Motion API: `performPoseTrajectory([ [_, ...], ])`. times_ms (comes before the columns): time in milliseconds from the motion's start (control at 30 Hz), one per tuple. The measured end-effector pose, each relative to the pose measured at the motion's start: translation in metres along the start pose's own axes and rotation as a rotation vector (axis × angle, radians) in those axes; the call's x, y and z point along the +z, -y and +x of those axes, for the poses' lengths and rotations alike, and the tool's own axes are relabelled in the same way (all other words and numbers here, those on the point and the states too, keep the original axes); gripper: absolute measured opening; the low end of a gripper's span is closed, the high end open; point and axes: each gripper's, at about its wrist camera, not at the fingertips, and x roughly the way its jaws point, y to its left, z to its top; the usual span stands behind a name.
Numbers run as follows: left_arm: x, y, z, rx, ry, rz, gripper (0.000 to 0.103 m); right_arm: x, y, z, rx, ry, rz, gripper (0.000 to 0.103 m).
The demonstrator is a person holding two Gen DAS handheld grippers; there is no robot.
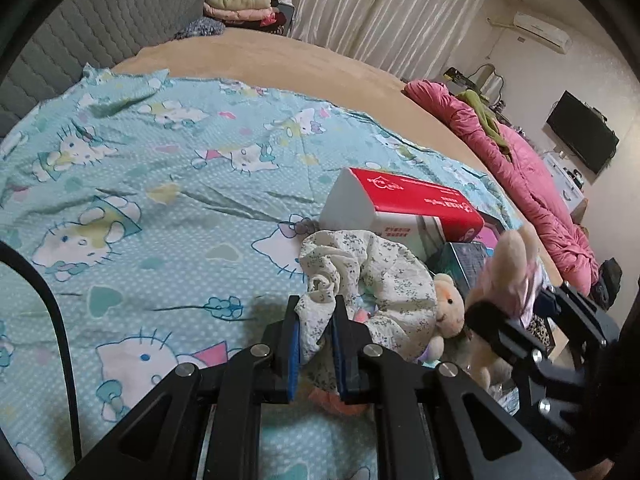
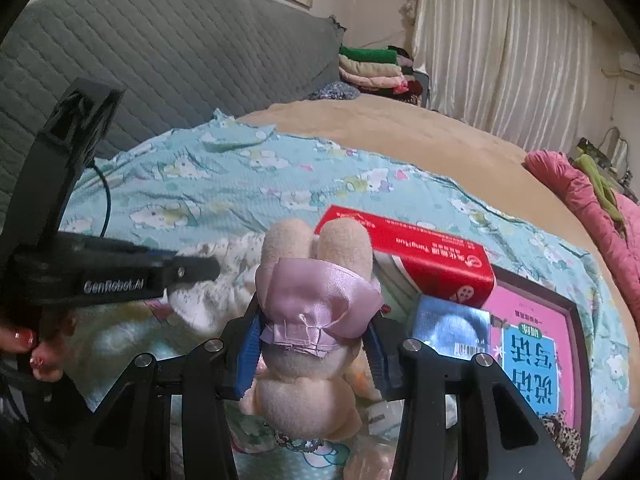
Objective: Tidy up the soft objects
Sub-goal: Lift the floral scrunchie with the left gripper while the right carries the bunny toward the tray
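Both grippers grip soft things above a cartoon-cat bedsheet (image 1: 132, 184).
Left gripper (image 1: 314, 320) pinches floral cloth (image 1: 360, 268) tightly; right gripper (image 2: 314, 344), half-spread, clamps a plush rabbit (image 2: 316, 288).

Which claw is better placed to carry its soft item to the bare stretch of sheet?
Left, probably. The left claw pinches the floral cloth beside bare sheet; the right claw holds the plush rabbit over the boxes.

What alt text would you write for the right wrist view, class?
The right tool grips a beige plush rabbit in a lilac satin dress above a cartoon-cat bedsheet. Behind it lies a red box; the left tool holds floral cloth.
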Motion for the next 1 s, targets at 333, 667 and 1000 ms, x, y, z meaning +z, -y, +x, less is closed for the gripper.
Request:
performPoseTrajectory([
  [333, -0.004, 0.030, -0.036, 0.054, 0.049, 0.081, 0.014, 0.006, 0.012, -0.025, -0.002, 0.042, 0.043, 0.047],
  [667, -0.012, 0.071, -0.053, 0.063, 0.044, 0.159, 0.014, 0.006, 0.041, -0.053, -0.034, 0.096, 0.120, 0.046],
  [1000, -0.012, 0.105, -0.061, 0.076, 0.040, 0.211, 0.014, -0.003, 0.069, -0.077, -0.059, 0.148, 0.189, 0.046],
])
